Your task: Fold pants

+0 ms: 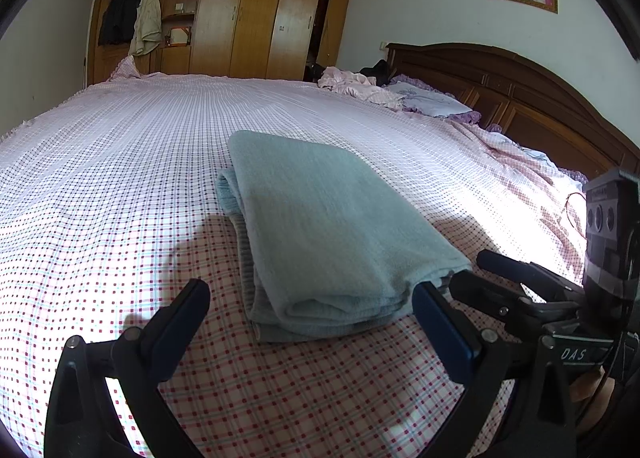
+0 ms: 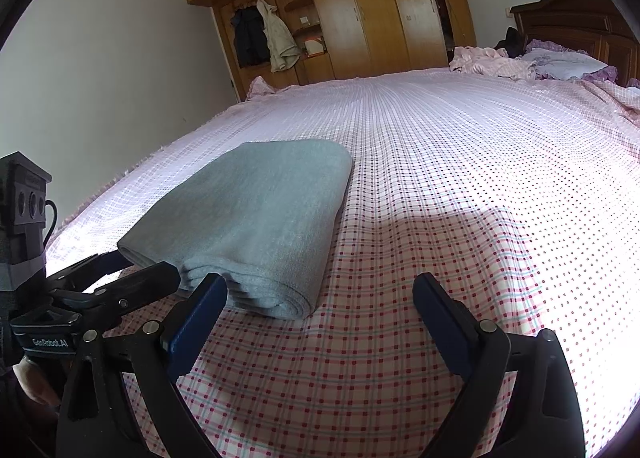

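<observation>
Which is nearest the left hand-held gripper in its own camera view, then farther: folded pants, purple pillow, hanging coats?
1. Folded pants, just ahead of the left hand-held gripper.
2. Purple pillow, right, by the headboard.
3. Hanging coats, far left, at the wardrobe.

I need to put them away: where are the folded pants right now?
The folded grey-blue pants lie on the checked bedspread, just ahead of both open tools, well short of the pillow by the headboard.
</observation>
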Demonstrator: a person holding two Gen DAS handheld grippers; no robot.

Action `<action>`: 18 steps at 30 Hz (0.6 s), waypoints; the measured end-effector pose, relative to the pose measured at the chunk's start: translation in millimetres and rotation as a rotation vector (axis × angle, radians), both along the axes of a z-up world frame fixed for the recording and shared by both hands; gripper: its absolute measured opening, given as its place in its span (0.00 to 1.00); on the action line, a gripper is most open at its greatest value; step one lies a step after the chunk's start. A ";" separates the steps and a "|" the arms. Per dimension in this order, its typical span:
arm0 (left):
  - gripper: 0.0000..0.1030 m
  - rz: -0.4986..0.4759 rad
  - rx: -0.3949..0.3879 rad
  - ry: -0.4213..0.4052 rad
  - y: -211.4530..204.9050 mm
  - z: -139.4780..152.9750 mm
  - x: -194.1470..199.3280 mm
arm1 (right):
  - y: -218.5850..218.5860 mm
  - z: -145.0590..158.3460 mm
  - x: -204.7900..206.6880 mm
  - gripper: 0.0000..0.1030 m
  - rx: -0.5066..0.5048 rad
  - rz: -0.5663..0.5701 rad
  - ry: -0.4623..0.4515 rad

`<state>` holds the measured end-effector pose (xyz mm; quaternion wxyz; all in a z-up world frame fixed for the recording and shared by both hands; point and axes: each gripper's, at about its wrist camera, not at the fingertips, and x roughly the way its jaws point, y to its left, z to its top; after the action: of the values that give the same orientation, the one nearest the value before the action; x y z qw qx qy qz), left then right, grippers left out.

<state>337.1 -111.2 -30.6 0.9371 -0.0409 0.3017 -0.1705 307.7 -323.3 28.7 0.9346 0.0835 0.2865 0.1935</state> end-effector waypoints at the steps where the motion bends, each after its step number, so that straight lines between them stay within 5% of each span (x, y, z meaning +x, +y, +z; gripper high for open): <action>1: 1.00 0.001 -0.001 0.000 -0.3 -0.2 0.0 | -0.1 0.0 0.2 0.88 0.000 0.000 0.000; 18: 1.00 0.005 -0.001 0.010 1.4 -5.7 2.8 | -1.2 1.1 1.1 0.88 0.002 0.001 0.005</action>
<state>339.9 -109.9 -36.3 0.9360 -0.0428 0.3062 -0.1682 308.8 -324.6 29.8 0.9338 0.0846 0.2886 0.1939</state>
